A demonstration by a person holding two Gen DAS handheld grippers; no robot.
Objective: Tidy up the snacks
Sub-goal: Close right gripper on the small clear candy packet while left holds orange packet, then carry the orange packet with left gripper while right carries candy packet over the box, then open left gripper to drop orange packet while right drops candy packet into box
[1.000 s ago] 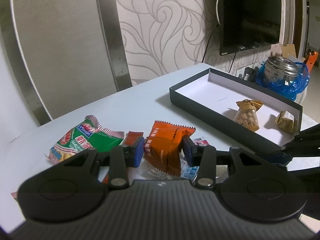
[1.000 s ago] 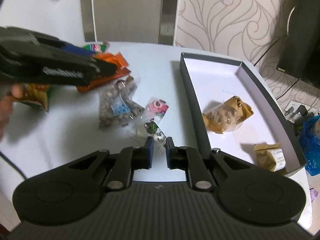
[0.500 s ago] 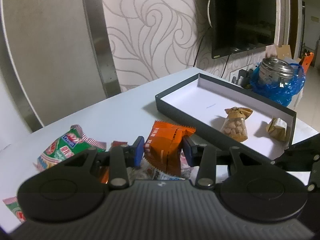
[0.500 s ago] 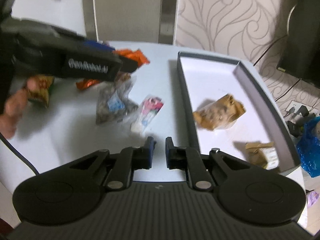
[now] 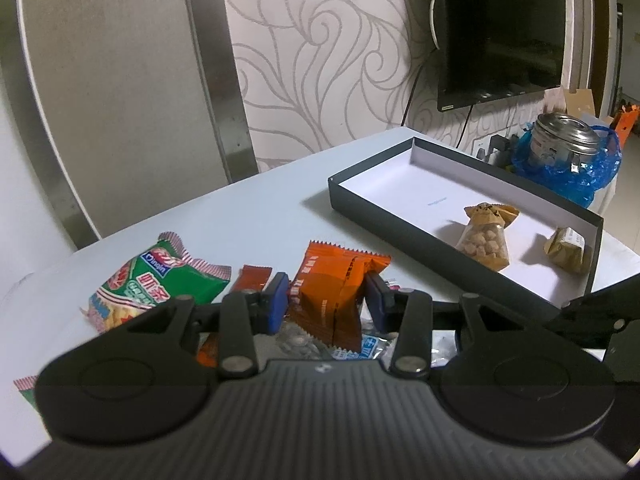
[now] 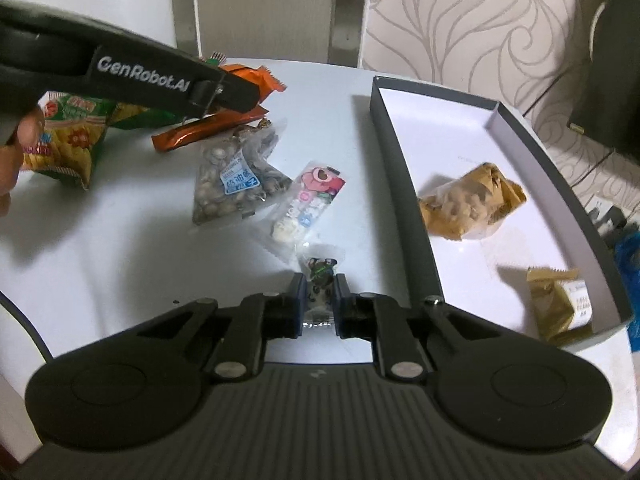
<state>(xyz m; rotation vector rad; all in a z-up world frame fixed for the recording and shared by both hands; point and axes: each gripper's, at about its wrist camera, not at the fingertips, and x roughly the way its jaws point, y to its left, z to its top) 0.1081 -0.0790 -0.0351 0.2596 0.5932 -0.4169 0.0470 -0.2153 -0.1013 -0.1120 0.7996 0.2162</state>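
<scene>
Your right claw (image 6: 317,300) has dropped back over a small clear packet (image 6: 319,280), which now sits between its narrowly parted jaws. Your left claw (image 5: 326,298) still pinches a crinkled orange foil pack (image 5: 334,286) above the surface (image 5: 240,216). Two tan wrapped snacks (image 6: 470,204) lie in the shallow rectangular dark tray (image 6: 404,184); two clear bags (image 6: 236,180) rest loose outside it.

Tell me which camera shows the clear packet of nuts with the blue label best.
The right wrist view: the nut packet lies in full sight on the table. The left wrist view shows only slivers of it behind the left gripper.
</scene>
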